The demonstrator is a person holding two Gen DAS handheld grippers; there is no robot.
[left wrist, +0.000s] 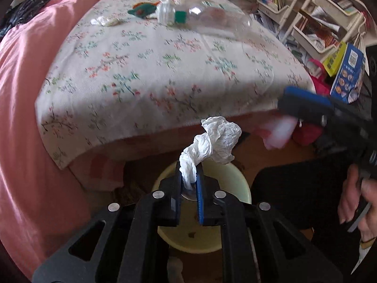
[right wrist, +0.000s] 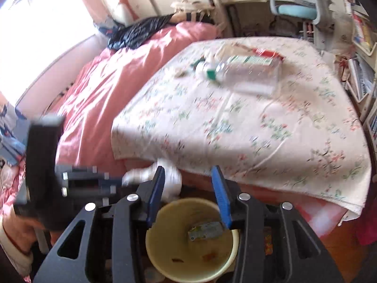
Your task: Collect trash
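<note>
Left wrist view: the left tool (left wrist: 190, 176) is clamped on a crumpled tissue (left wrist: 212, 143), hanging right over the pale yellow bin (left wrist: 238, 176) on the floor, so that piece is basically ready to drop.

Right wrist view: the right tool (right wrist: 188, 188) is spread open with nothing in it, above the same bin, where a wrapper (right wrist: 205, 232) already sits. Still left on the bed (right wrist: 235, 129): a clear plastic bottle (right wrist: 245, 75) and smaller scraps.

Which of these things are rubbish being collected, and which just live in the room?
Job:
crumpled white tissue in the left gripper
pale yellow round bin
clear plastic bottle

Lying about:
pink duvet
floral bedsheet
cream bookshelves
</note>
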